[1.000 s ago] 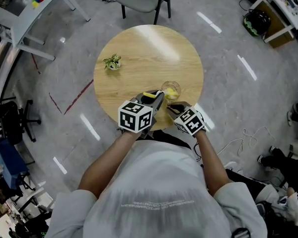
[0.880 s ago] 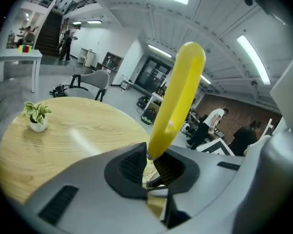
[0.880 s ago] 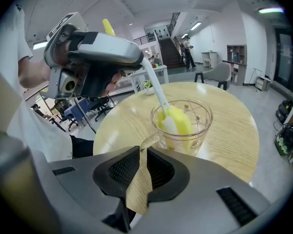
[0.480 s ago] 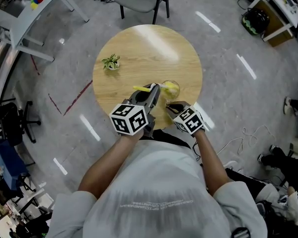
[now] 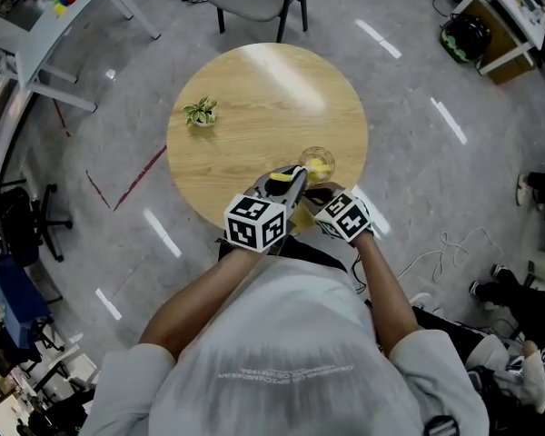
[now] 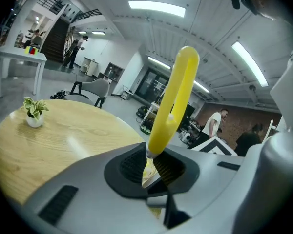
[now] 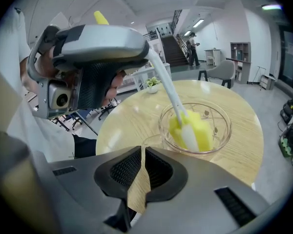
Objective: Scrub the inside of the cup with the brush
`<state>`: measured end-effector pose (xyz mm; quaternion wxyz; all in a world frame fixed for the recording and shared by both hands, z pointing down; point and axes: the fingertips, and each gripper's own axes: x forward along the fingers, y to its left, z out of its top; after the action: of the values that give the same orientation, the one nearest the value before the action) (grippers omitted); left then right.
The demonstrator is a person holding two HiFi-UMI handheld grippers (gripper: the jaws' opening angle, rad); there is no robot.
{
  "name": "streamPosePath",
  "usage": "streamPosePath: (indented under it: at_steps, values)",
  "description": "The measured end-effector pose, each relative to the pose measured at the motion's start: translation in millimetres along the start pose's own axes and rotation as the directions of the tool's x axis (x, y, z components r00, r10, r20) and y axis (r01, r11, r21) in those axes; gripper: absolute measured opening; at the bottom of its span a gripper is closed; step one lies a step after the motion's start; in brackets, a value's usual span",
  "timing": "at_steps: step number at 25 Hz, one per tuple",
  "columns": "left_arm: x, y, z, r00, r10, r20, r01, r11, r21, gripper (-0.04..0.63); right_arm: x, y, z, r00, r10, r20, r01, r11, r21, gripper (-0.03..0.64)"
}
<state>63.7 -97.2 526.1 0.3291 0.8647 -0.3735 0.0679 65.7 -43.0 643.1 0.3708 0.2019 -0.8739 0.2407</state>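
Round desk [image 5: 254,89]: cup [image 7: 219,130] at near edge, brush [image 6: 173,101] sponge inside it. Left tongs [image 6: 151,160] clamp brush handle, back beside cup after swinging left; right tongs [image 7: 142,162] just closing onto cup's clear handle.

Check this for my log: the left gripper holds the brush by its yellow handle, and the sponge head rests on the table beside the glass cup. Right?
Not quite. The left gripper holds the brush by its yellow handle, but the sponge head sits inside the glass cup, not on the table beside it, as the right gripper view shows.
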Motion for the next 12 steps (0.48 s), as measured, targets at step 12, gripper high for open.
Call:
streamPosePath:
  at_steps: [12]
  values:
    - [-9.4,1.6,34.9,0.994,-0.043,0.105,0.054,0.993,-0.102,0.053,2.3,3.9,0.9,1.0,0.009,0.013,-0.009,1.0,0.018,0.049]
